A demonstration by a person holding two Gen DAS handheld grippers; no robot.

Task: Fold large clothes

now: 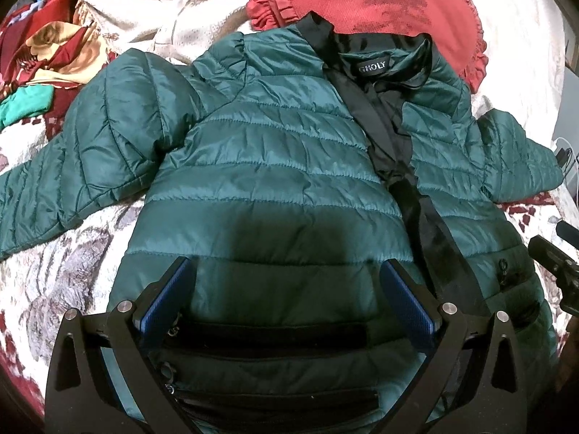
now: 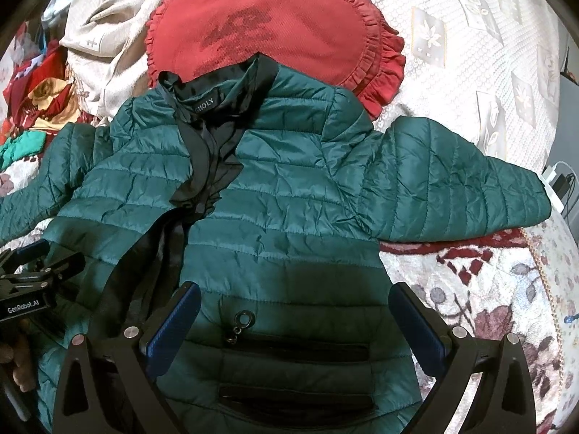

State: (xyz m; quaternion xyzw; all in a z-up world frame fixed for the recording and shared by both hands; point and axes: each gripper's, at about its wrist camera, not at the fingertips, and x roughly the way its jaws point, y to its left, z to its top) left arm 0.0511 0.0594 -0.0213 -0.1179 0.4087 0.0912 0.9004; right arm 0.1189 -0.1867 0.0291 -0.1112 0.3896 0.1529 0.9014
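Note:
A dark green quilted puffer jacket (image 1: 275, 152) (image 2: 289, 195) lies face up on a bed, both sleeves spread sideways, black lining and collar label showing at the half-open front. My left gripper (image 1: 289, 271) hovers open over the jacket's left front panel near the hem, above black pocket zips (image 1: 267, 336). My right gripper (image 2: 296, 296) hovers open over the right front panel, above a pocket zip with a ring pull (image 2: 244, 320). Nothing sits between either pair of blue pads. The other gripper shows at each view's edge: the right gripper (image 1: 557, 271) and the left gripper (image 2: 32, 285).
A red frilled cushion (image 1: 365, 3) (image 2: 275, 29) lies behind the collar. A beige blanket (image 1: 152, 11) and colourful clothes (image 1: 43, 54) are heaped at the back left. The floral bedspread (image 2: 470, 289) spreads under the jacket. A white charger and cables (image 2: 557, 181) sit past the right sleeve.

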